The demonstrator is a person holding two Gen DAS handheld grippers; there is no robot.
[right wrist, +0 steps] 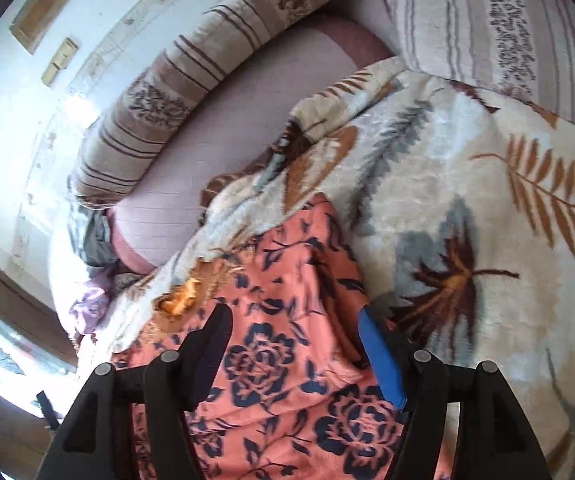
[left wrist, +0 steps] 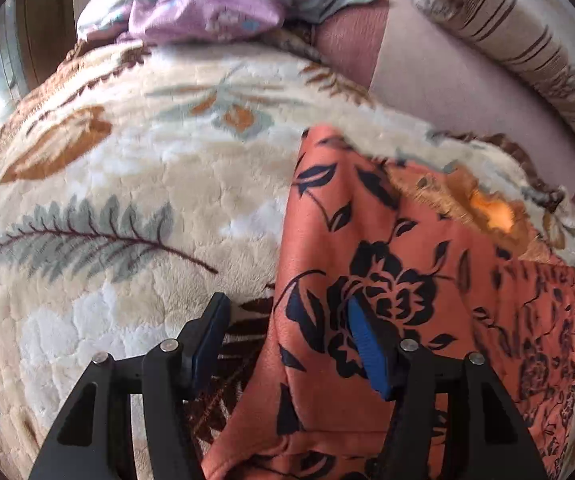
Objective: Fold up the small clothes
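An orange garment with a dark flower print (left wrist: pixel 399 240) lies spread on a cream plush blanket with leaf patterns (left wrist: pixel 127 184). My left gripper (left wrist: pixel 287 320) is open over the garment's left edge: the blue-padded right finger (left wrist: pixel 363 340) is above the cloth and the left finger (left wrist: pixel 211 328) above the blanket. In the right wrist view the same garment (right wrist: pixel 287 360) runs under my right gripper (right wrist: pixel 293 320). That gripper is open too, and no cloth is pinched between its pads. The blanket (right wrist: pixel 467 184) shows to the right of the garment.
A long striped bolster pillow (left wrist: pixel 527 48) and a pink mattress sheet (left wrist: pixel 447 88) lie beyond the blanket. Lilac and grey cloths (left wrist: pixel 207 16) are piled at the far end. A second striped pillow (right wrist: pixel 487 20) and a white wall with switches (right wrist: pixel 59 60) appear in the right wrist view.
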